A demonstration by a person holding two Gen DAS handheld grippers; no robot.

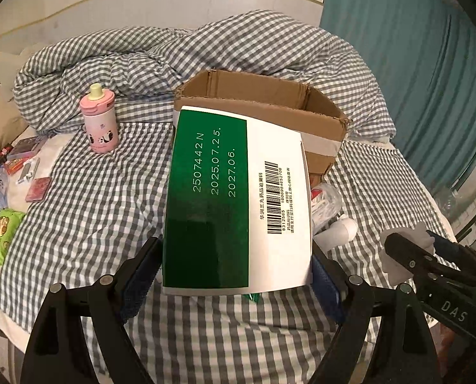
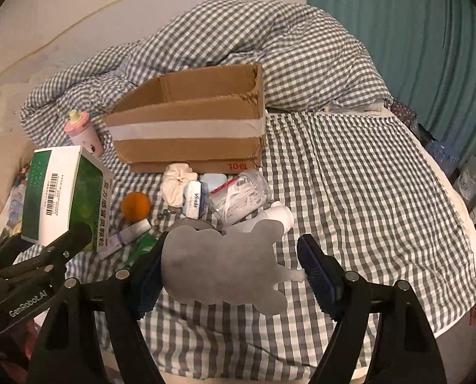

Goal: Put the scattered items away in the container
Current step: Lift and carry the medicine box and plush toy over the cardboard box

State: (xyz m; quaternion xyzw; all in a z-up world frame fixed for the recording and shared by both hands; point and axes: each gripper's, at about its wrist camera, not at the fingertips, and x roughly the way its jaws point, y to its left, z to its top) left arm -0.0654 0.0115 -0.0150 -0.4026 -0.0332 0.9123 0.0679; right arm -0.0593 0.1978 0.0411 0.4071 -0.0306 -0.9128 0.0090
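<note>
My left gripper (image 1: 236, 249) is shut on a green and white medicine box (image 1: 205, 192), held upright above the checked bedspread in front of the open cardboard box (image 1: 260, 96). My right gripper (image 2: 233, 246) is shut on a grey plush toy (image 2: 221, 268), lifted off the bed. The cardboard box (image 2: 186, 128) stands behind a heap of small items. In the right wrist view the left gripper (image 2: 61, 243) shows at the lower left with the medicine box (image 2: 65, 198). In the left wrist view the right gripper (image 1: 414, 243) shows at the lower right.
A pink bottle (image 2: 82, 131) stands left of the carton. In front of it lie an orange ball (image 2: 135, 206), a white cloth (image 2: 177, 182), a tissue pack (image 2: 194, 203), a bag of white cables (image 2: 241, 195) and a white bottle (image 2: 279, 216). A rumpled duvet (image 1: 238, 48) lies behind.
</note>
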